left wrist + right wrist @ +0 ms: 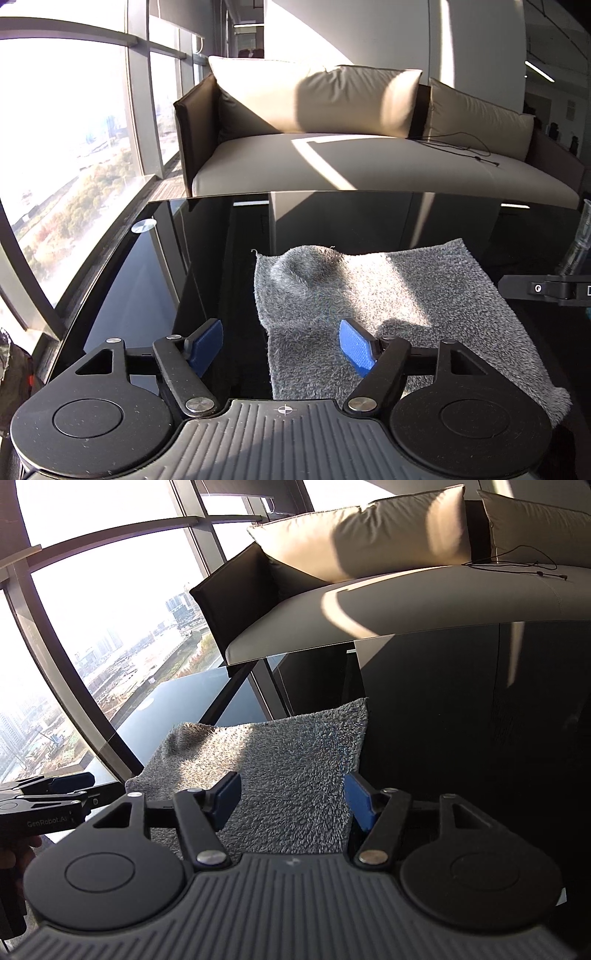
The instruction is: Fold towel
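A grey fluffy towel (pixel 369 295) lies on a glossy black table (pixel 155 280), with a raised bump near its far left corner. My left gripper (pixel 282 345) is open above the towel's near left edge, holding nothing; its right pad (pixel 354 349) is over the cloth. The towel also shows in the right wrist view (pixel 280 760). My right gripper (pixel 291 799) is open over the towel's near right part, empty. The left gripper shows at the left edge of the right wrist view (pixel 51 794).
A beige sofa (pixel 369 158) with cushions stands behind the table, a thin black cable (pixel 461 147) on its seat. Tall windows (pixel 66 147) run along the left. A small round sticker (pixel 144 225) sits near the table's far left corner.
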`<action>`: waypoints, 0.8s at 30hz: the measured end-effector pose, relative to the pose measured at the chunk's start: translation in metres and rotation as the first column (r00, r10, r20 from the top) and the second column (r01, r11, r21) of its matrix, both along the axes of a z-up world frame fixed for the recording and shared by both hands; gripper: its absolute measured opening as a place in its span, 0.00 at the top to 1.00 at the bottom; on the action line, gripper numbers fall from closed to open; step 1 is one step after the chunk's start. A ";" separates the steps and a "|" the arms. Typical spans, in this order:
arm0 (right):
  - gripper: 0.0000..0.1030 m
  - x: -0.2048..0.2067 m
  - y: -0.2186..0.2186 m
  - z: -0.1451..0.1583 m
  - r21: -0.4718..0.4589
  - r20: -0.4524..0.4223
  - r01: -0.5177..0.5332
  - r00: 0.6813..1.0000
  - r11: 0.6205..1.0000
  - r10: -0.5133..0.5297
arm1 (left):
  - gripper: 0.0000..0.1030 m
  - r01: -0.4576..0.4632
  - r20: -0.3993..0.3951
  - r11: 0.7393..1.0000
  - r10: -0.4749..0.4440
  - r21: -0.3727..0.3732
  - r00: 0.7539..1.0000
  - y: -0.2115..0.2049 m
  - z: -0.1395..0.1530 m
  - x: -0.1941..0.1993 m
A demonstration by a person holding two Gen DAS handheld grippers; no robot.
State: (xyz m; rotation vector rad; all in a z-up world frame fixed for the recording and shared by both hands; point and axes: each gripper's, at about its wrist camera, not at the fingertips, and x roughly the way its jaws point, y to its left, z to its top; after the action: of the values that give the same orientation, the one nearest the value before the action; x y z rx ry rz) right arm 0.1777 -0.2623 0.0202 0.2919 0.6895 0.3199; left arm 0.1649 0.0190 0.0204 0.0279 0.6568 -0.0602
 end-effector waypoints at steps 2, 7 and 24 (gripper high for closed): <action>0.37 -0.018 0.000 -0.002 -0.010 -0.003 -0.021 1.000 1.000 0.021 | 0.27 -0.008 -0.011 0.999 0.007 -0.046 1.000 0.006 0.000 -0.015; 0.37 -0.056 -0.002 -0.008 -0.035 -0.020 -0.069 0.997 0.997 0.068 | 0.21 -0.015 -0.028 0.998 0.013 -0.064 1.000 0.013 -0.004 -0.052; 0.37 -0.126 0.002 -0.008 -0.106 0.010 -0.134 0.991 0.985 0.136 | 0.21 0.008 -0.016 0.997 -0.009 -0.075 1.000 0.011 -0.010 -0.120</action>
State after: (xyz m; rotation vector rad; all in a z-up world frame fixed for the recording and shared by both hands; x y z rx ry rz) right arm 0.0515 -0.2604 0.0122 0.1421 0.7083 0.4131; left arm 0.0448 0.0304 0.0106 -0.0425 0.6703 -0.0933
